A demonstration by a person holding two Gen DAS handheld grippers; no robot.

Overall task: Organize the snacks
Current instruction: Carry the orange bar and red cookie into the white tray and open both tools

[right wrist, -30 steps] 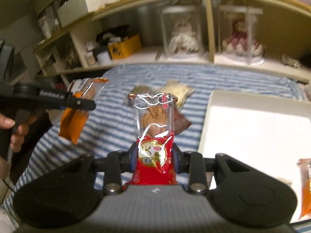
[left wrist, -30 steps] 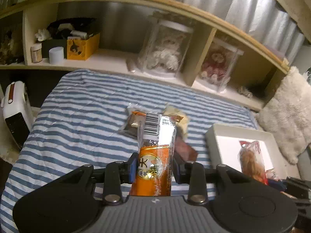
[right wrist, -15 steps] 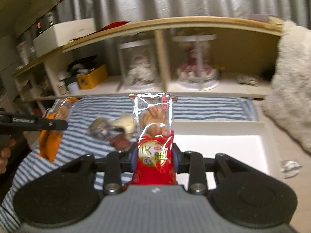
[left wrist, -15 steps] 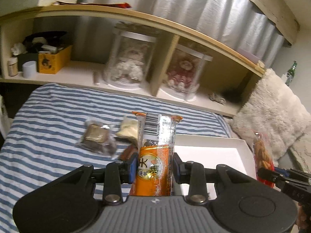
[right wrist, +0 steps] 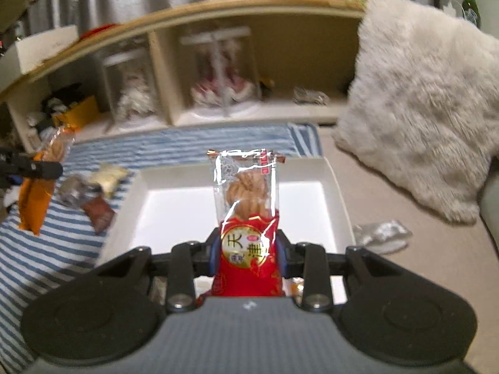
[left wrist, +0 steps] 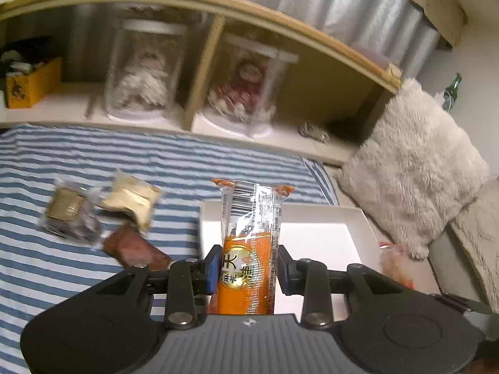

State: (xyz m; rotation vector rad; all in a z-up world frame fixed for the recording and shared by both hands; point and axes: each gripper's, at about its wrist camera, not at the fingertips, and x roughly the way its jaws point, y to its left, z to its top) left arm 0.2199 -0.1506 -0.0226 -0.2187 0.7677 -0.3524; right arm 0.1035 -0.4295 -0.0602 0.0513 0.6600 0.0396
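My left gripper (left wrist: 248, 268) is shut on an orange snack packet (left wrist: 249, 243), held upright above the near left edge of the white tray (left wrist: 315, 233). My right gripper (right wrist: 246, 255) is shut on a red snack packet (right wrist: 246, 218), held upright over the white tray (right wrist: 174, 205). The left gripper with the orange packet (right wrist: 34, 199) also shows at the left of the right wrist view. Three loose snacks lie on the striped blanket (left wrist: 46, 261): a dark round one (left wrist: 67, 215), a pale one (left wrist: 131, 199) and a brown one (left wrist: 134, 249).
A wooden shelf (left wrist: 199, 62) with two clear doll cases (left wrist: 143, 71) stands behind the bed. A fluffy white cushion (left wrist: 411, 180) lies at the right. A silver wrapper (right wrist: 382, 233) lies right of the tray. A yellow box (left wrist: 28, 84) sits on the shelf at the left.
Both grippers have swung right, keeping their packets. The tray now lies directly ahead in both views and the loose snacks have shifted to the left.
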